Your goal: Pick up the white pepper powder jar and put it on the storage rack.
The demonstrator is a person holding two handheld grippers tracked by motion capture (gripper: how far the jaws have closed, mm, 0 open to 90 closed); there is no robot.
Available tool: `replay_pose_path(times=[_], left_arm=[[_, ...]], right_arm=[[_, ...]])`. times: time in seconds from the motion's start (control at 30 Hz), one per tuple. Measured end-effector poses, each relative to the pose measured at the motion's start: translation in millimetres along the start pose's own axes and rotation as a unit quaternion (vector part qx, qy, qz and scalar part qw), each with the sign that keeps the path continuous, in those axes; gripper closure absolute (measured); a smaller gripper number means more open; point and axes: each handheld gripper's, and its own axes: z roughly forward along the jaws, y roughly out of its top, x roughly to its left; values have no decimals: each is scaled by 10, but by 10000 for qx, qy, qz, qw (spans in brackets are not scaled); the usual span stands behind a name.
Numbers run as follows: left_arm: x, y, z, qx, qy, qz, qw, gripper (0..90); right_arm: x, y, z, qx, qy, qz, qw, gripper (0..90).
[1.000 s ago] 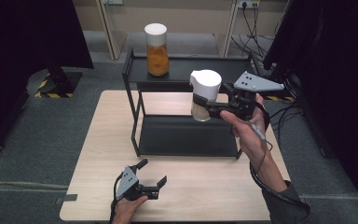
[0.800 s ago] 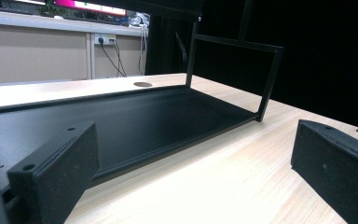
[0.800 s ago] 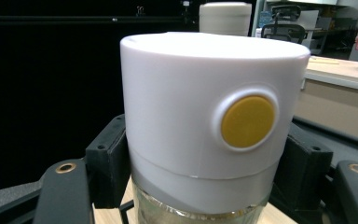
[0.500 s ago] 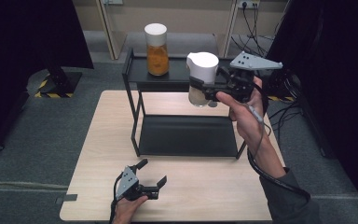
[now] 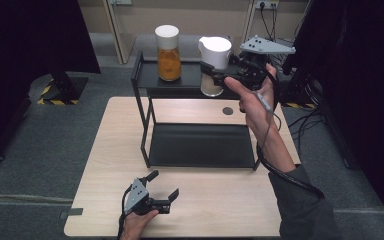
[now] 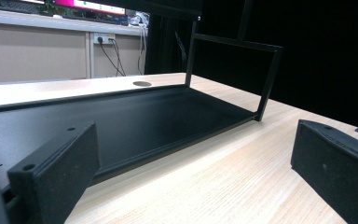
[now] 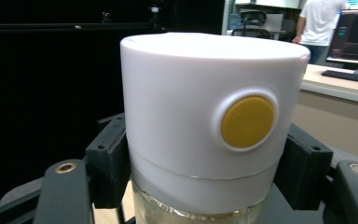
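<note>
The right gripper (image 5: 219, 79) pinches a white-lidded jar (image 5: 213, 70) just under its lid, over the black rack's top shelf (image 5: 190, 80), beside an orange jar (image 5: 168, 52). Best lowered level and gently. The left gripper (image 5: 162, 186) rests, jaws spread, on the table (image 5: 215, 210).

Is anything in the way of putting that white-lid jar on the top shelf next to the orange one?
Nothing visible. The right gripper holds the jar over bare top shelf, and the orange jar stands apart to its left.
</note>
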Motion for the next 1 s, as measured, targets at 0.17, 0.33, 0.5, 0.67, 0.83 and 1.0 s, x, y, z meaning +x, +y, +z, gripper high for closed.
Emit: replay_pose_path(times=[0.17, 0.33, 0.5, 0.67, 0.83, 1.0], left_arm=[[-3, -1, -3, -12, 12, 2, 10000, 6], [-3, -1, -6, -12, 6, 1, 10000, 6], [-10, -5, -9, -31, 6, -4, 10000, 6], [-4, -3, -11, -26, 7, 0, 10000, 6], [-9, -7, -9, -32, 0, -15, 10000, 7], [-9, -8, -9, -32, -1, -15, 10000, 7]], right_arm=[[-20, 15, 110, 27, -85, 72, 9999, 306], [-21, 23, 215, 0, -229, 105, 9997, 306], [-31, 10, 319, -76, -386, 156, 9991, 306], [-20, 21, 425, -25, -578, 102, 9983, 306], [-43, 0, 522, -28, -696, 167, 9974, 306], [-47, -29, 610, -22, -806, 139, 9966, 306]])
